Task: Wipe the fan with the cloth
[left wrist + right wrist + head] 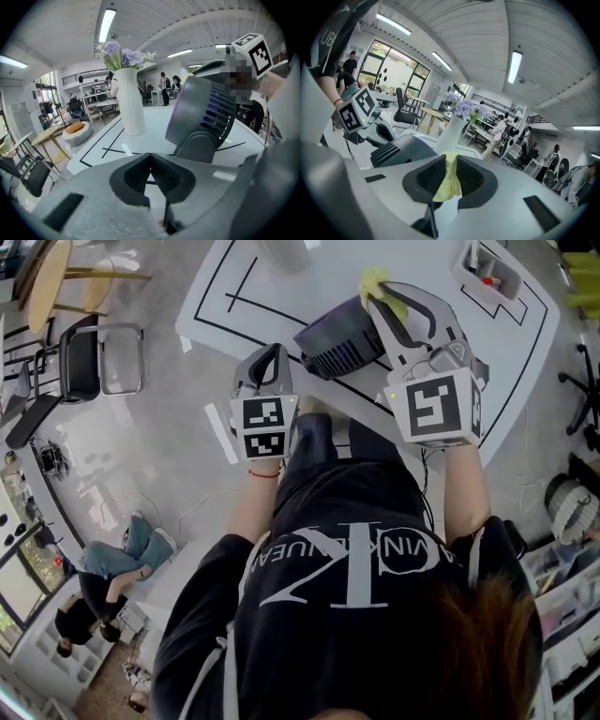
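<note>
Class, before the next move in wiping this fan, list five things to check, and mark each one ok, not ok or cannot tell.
1. Cloth clamped in the right hand-held gripper: ok.
2. Left hand-held gripper shut with nothing in it: ok.
3. Fan standing on the table: ok.
4. Cloth touching the fan: cannot tell.
5. Vase standing apart from the fan: ok.
</note>
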Motion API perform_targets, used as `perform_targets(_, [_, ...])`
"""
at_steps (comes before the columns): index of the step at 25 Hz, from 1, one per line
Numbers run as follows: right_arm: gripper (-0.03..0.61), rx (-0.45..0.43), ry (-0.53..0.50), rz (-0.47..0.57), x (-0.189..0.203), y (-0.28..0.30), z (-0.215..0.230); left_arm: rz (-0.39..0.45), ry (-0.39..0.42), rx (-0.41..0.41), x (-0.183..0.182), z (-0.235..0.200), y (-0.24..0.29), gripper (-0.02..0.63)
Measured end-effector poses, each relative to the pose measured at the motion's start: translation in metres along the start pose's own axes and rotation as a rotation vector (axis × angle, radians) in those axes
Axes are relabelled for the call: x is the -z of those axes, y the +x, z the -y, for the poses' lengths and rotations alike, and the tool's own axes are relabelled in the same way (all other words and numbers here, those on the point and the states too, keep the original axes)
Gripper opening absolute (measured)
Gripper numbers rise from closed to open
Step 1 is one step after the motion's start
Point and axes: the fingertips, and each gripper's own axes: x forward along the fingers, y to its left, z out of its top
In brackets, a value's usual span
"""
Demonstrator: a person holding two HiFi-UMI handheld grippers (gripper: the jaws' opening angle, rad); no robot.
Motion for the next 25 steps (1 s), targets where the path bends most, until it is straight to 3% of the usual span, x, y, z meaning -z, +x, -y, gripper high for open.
perform_targets(7, [0.069,0.025,-0.001,-0.088,0.037,0.011,0.013,-0.025,-0.010,-0.010,0.009,0.000,0.002,0.011])
perform_targets(11, [0.069,0.018,0.036,-0.115,0.052,0.019,0.014,-0.015,-0.011,0.056,0.013,0.009,0.003,0.011])
perform_targets(15, [0.069,0.010,0.105,-0.111,0.060,0.022,0.014,-0.041,0.049,0.121,0.025,0.020,0.003,0.012])
perform_targets(19, [0.071,0.043,0.105,-0.109,0.057,0.021,0.017,-0.052,0.099,0.223,0.033,0.031,0.004,0.113])
perform_targets(23, [0.071,0.114,0.068,-0.109,0.048,0.010,0.017,-0.021,0.144,0.394,0.031,0.048,-0.001,0.250])
perform_targets(25, [0.072,0.133,0.087,-0.103,0.045,0.003,0.016,-0.011,0.198,0.449,0.029,0.054,-0.001,0.266])
